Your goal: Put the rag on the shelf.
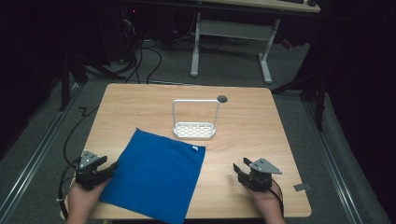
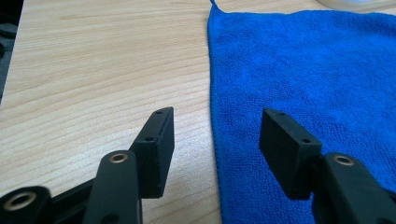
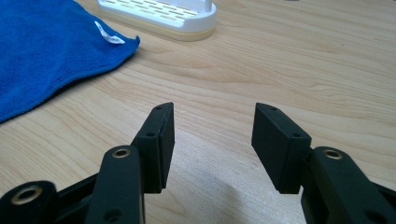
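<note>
One square blue microfibre cloth [image 1: 156,175] lies flat on the light wooden table [image 1: 252,130], with one white slotted plastic rack with a tall wire hoop handle [image 1: 194,125] just beyond its far corner. Two grippers rest near the table's front edge. The left gripper [image 2: 215,140] has its jaws wide, straddling the cloth's edge, and the right gripper [image 3: 212,142] has its jaws wide over bare wood.

A dim lab or test room set up for recording. A light wooden table [image 1: 261,135] with a round cable hole [image 1: 222,98] stands on grey carpet. Beyond the table's far edge, well ahead of both handheld grippers, black cables [image 1: 140,58] trail across the floor beside the white metal legs of a second desk [image 1: 231,35]. Metal floor rails [image 1: 35,156] run along both sides. The surroundings are dark.
</note>
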Demonstrator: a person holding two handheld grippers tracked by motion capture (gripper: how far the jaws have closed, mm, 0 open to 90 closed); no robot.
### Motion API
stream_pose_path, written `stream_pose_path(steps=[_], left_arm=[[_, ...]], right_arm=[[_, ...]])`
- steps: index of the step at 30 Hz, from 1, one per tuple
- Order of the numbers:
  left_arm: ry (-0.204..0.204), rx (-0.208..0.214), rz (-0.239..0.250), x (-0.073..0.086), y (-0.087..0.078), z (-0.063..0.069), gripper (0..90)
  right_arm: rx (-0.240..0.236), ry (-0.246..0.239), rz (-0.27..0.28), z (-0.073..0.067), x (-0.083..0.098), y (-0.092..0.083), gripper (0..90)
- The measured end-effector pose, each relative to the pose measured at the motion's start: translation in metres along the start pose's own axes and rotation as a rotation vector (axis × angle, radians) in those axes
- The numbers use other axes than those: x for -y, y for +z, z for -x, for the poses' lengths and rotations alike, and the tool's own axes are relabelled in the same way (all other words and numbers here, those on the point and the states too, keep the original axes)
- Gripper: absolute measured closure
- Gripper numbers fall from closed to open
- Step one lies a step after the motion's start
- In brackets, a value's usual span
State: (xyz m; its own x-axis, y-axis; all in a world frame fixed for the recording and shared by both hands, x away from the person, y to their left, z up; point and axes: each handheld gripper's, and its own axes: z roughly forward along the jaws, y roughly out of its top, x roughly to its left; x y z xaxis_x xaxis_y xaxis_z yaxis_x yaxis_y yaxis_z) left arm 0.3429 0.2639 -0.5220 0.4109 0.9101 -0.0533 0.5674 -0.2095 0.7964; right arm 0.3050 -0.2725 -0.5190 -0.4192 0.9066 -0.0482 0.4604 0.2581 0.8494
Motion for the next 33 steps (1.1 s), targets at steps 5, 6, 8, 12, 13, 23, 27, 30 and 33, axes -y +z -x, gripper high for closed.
stream_pose_path(steps=[5, 6, 8, 12, 13, 23, 27, 30, 33], left_arm=[[0.006, -0.003, 0.012, 0.0, -0.002, 0.002, 46.0], [0.007, -0.004, 0.01, 0.0, -0.002, 0.002, 46.1], [0.008, -0.002, 0.013, 0.0, -0.003, 0.003, 46.1], [0.015, 0.017, 0.029, -0.003, -0.007, 0.009, 46.3], [0.015, 0.017, 0.029, -0.003, -0.007, 0.009, 46.5], [0.02, 0.056, 0.056, -0.013, -0.013, 0.057, 53.5], [0.06, 0.048, 0.004, -0.008, -0.007, 0.065, 57.9], [0.053, 0.042, -0.01, -0.005, -0.006, 0.061, 62.5], [0.036, 0.041, -0.035, 0.0, -0.005, 0.052, 67.0]], right_arm=[[-0.012, -0.012, 0.007, -0.005, -0.005, 0.0, 53.2], [-0.014, -0.012, 0.007, -0.006, -0.006, 0.001, 54.7], [-0.016, -0.019, 0.006, -0.007, -0.007, 0.002, 55.6], [-0.034, -0.039, 0.012, -0.018, -0.013, 0.004, 58.7], [-0.034, -0.039, 0.012, -0.018, -0.013, 0.004, 58.7], [-0.211, -0.083, 0.038, -0.053, -0.037, 0.023, 58.0], [-0.284, -0.122, 0.024, -0.073, -0.048, 0.038, 62.0], [-0.306, -0.166, 0.018, -0.09, -0.051, 0.046, 62.5], [-0.317, -0.195, 0.015, -0.099, -0.05, 0.049, 62.1]])
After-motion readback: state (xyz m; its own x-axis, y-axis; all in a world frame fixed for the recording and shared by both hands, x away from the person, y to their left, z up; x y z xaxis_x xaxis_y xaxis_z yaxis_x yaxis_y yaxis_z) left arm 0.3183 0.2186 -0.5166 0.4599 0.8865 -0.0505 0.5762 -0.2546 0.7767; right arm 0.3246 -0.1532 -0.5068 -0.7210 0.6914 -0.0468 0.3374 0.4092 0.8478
